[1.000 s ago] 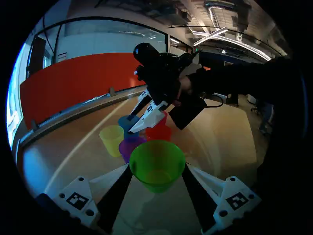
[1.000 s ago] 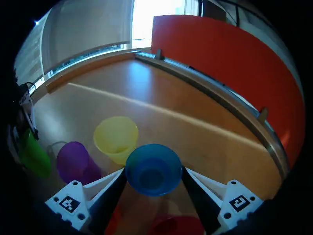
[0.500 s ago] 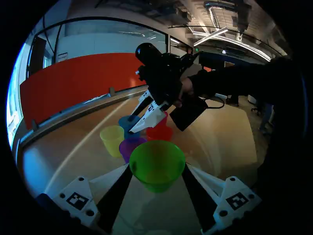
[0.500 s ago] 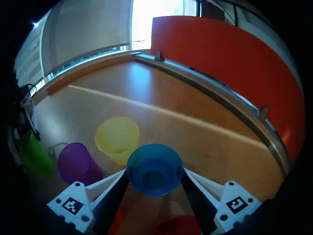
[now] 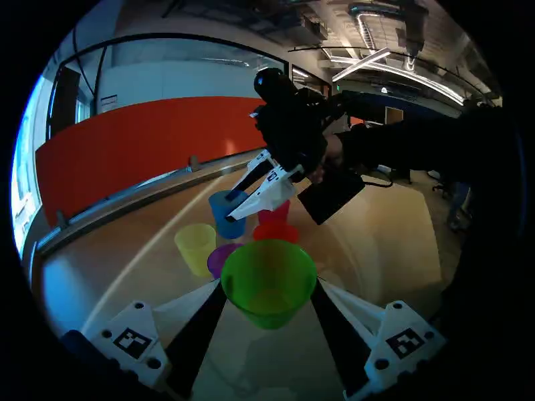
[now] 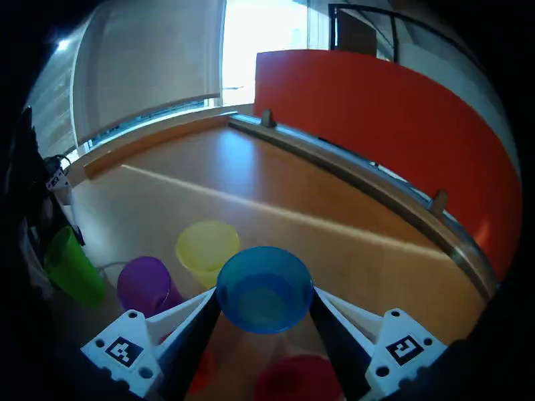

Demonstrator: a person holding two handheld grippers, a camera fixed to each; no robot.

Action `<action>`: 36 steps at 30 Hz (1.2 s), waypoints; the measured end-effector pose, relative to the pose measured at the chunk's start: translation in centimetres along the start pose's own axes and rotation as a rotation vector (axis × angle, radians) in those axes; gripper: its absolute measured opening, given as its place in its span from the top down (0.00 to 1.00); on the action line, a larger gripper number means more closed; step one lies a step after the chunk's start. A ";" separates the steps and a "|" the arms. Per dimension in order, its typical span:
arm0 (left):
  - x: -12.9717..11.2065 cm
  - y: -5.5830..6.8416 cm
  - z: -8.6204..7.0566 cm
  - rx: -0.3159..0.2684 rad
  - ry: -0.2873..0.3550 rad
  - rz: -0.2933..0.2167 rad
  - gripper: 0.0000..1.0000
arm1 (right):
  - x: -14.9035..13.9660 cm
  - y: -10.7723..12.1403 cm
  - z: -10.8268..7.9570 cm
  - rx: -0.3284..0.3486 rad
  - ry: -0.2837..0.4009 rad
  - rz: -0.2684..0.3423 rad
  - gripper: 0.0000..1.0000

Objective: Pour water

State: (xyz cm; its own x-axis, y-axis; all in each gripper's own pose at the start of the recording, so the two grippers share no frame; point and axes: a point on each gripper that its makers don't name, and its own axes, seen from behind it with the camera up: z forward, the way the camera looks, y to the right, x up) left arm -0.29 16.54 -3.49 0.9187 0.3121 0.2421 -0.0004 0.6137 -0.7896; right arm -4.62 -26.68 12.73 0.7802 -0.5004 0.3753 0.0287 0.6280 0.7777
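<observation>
I've lifted the translucent blue plastic cup (image 6: 262, 306), clamped in my right gripper (image 6: 263, 294), higher above the wooden table (image 6: 334, 200); my left gripper (image 5: 268, 289) holds the green plastic cup (image 5: 267, 301), ready for pouring.

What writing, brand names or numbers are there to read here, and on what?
No words or numbers can be read.
Left gripper, right gripper: black-and-white square patterns, no letters.
Green cup, blue cup: no print visible.
White wall sign: too small to read.
</observation>
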 end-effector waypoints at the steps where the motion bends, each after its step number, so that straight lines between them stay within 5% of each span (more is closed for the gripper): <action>1: 0.2 0.0 0.0 0.003 0.004 0.003 0.14 | 0.2 0.1 -0.4 -0.003 0.012 0.005 0.09; 11: 2.7 -0.4 -0.2 0.035 0.047 0.011 0.15 | 2.7 0.5 -4.5 -0.019 0.135 0.046 0.09; 17: 3.6 -0.2 -0.1 0.049 0.065 0.015 0.14 | 3.2 0.0 -6.4 -0.025 0.168 0.019 0.10; 36: 6.6 0.5 -1.1 0.068 0.136 0.027 0.14 | 5.7 -1.7 -10.7 -0.036 0.342 0.003 0.10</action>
State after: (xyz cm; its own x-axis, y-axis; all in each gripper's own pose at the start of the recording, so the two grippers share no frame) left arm 6.22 18.15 -2.86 0.9631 0.2309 0.1384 -0.0489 0.6556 -0.7535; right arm 6.45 -24.22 8.16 0.9444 -0.2738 0.1821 0.0436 0.6531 0.7560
